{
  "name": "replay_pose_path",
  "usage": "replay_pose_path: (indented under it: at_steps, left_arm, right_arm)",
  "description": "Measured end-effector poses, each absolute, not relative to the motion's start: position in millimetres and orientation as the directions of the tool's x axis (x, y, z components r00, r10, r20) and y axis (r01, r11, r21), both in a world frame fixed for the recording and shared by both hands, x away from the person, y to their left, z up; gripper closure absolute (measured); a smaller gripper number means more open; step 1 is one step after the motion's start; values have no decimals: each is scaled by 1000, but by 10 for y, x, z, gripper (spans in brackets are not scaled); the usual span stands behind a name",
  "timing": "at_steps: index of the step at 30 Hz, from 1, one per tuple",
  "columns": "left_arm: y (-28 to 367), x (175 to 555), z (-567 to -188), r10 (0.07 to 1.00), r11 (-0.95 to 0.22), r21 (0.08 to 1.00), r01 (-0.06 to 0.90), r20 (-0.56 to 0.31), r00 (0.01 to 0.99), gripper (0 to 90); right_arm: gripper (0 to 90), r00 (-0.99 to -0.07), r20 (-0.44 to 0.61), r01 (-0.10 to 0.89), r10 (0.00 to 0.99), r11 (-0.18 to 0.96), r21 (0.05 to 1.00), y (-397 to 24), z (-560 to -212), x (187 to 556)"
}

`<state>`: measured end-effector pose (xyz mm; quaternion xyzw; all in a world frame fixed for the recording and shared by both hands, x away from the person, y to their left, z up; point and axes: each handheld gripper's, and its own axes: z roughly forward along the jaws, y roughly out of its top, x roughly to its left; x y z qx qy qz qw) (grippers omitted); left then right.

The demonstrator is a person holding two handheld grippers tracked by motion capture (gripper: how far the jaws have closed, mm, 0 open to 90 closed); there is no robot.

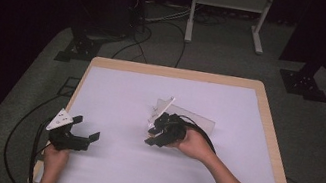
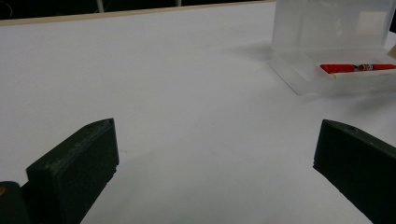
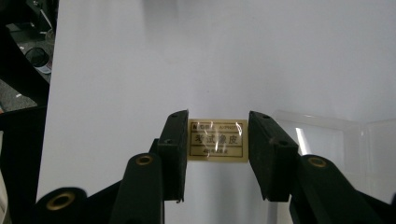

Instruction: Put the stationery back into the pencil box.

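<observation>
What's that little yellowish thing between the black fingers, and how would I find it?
Start at the white table and find the clear plastic box near its middle. Beside it, the right gripper holds a small eraser between its fingers: cream-yellow, wrapped, with printed characters, unlike the red pen in the box.

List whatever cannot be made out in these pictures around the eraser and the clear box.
- Eraser, right gripper view: the right gripper has a jaw at each side; whether they press it is unclear, and glare blurs its label.
- Clear box, high view: hand and gripper cover its near part.
- Red pen, left gripper view: its tip is cut off by the picture's right edge, its print too small.
</observation>
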<state>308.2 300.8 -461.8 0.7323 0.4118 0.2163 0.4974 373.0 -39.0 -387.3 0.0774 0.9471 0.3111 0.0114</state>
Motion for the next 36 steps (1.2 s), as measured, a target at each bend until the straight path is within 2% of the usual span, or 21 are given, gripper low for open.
replay_pose_path:
  at_steps: [16,36]
  left_arm:
    - [3014,3082,-4616,818,-172,906,387,-88,569,0]
    - [3015,3083,-4617,817,-172,906,386,-88,569,0]
  right_arm:
    - [588,-978,23,180,208,780,599,-438,-3854,3934]
    - [588,-974,16,190,225,779,597,-367,-3817,4136]
